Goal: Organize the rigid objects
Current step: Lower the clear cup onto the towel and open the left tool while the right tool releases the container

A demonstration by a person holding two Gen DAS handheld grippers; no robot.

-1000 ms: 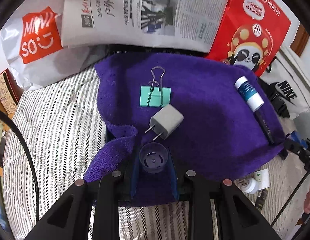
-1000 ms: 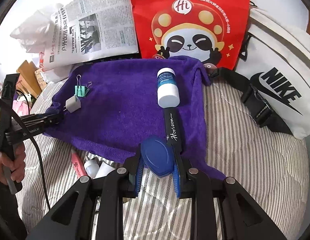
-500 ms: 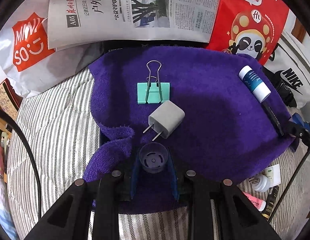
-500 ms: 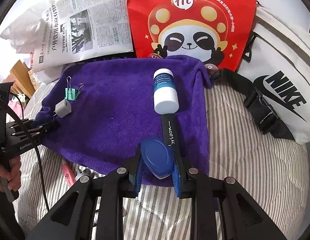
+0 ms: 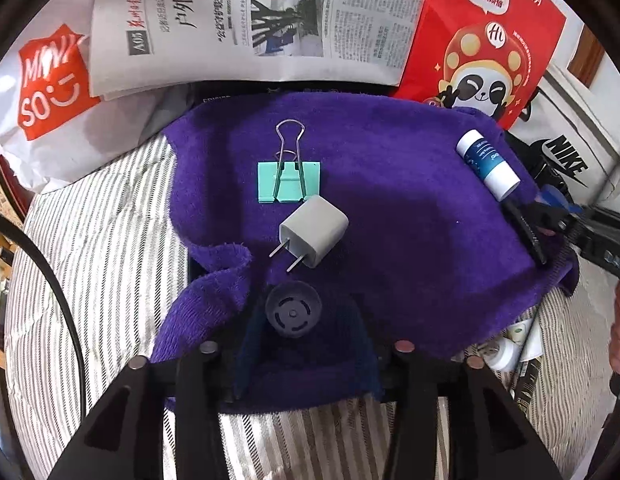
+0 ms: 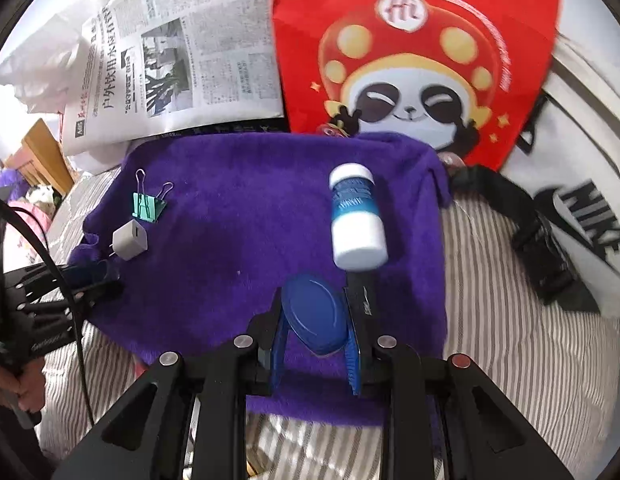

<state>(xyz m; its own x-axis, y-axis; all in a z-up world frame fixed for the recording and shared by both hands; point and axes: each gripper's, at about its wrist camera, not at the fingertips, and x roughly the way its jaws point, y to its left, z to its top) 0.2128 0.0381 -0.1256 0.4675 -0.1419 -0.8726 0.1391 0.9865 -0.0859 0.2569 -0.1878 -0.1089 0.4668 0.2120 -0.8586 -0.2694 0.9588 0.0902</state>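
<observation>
On the purple towel [image 5: 410, 208], just in front of the grey charger [image 5: 314, 236], the left gripper [image 5: 306, 332] is opening and has released the dark round cap [image 5: 293, 311], now placed, while the right gripper [image 6: 316, 322] stays clamped on a blue lid [image 6: 314, 314].

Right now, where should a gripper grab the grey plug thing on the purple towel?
Best on the grey charger's two flat sides, coming down from above. It lies flat on the purple towel, prongs poking toward the camera, so avoid those thin prongs. The mint binder clip sits close behind it, so keep the fingers off that side.
</observation>
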